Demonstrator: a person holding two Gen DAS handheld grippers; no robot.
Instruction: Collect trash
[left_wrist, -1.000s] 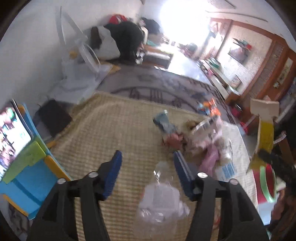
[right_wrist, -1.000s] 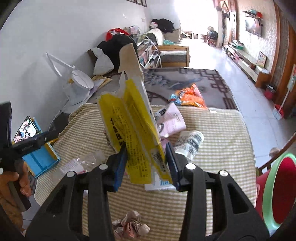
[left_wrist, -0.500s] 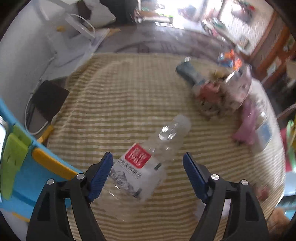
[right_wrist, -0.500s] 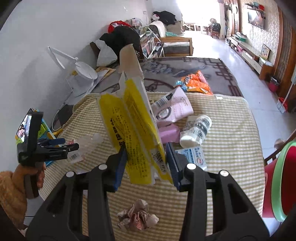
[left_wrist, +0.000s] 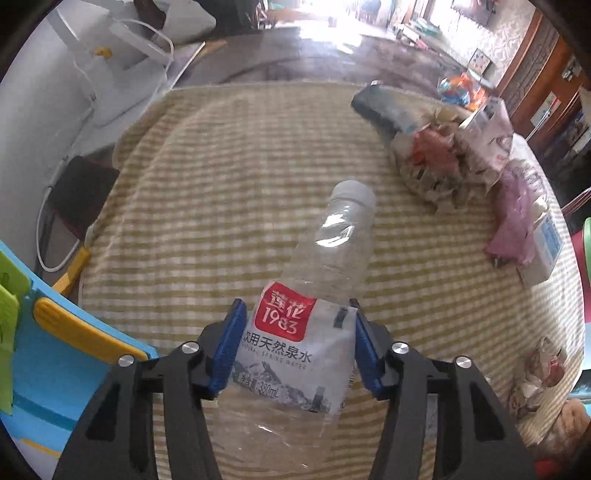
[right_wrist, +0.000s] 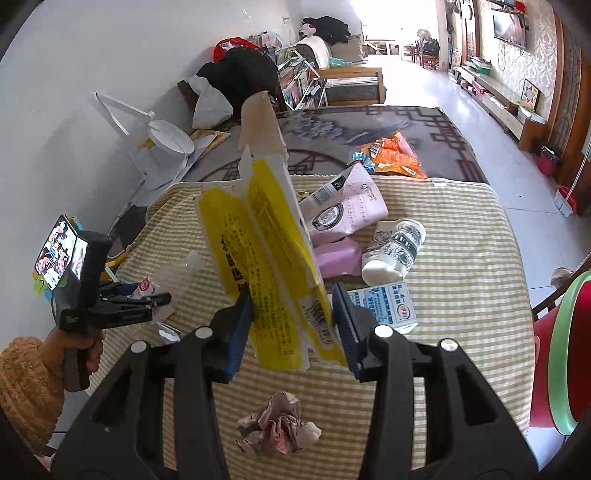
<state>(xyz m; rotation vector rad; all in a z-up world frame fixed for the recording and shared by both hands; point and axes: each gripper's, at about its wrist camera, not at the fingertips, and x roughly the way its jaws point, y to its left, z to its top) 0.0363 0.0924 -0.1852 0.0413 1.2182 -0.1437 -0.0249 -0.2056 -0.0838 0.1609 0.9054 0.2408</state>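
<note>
A: Left gripper (left_wrist: 297, 341)?
B: Jaws were clamped on the clear water bottle (left_wrist: 314, 317), both blue pads pressed against its label, white cap pointing to the far side. Bottle sat low over the near left part of the striped table (left_wrist: 229, 177).
A: Right gripper (right_wrist: 291, 326)?
B: Jaws were closed on a yellow carton (right_wrist: 269, 258), flattened and held upright, its torn brown flap at the top.
A: Rest of the trash?
B: All on the table. A crumpled paper ball (right_wrist: 277, 424) lay near, just below the right gripper. Beyond the carton were a pink pouch (right_wrist: 347, 210), a patterned paper cup (right_wrist: 395, 251) on its side, and a blue-and-white packet (right_wrist: 384, 306) flat beside the right jaw. An orange snack bag (right_wrist: 391, 155) lay farther off on the dark rug (right_wrist: 369, 125).
A: Bin?
B: A red tub with a green rim (right_wrist: 569, 350) stood at the far right, off the table.
</note>
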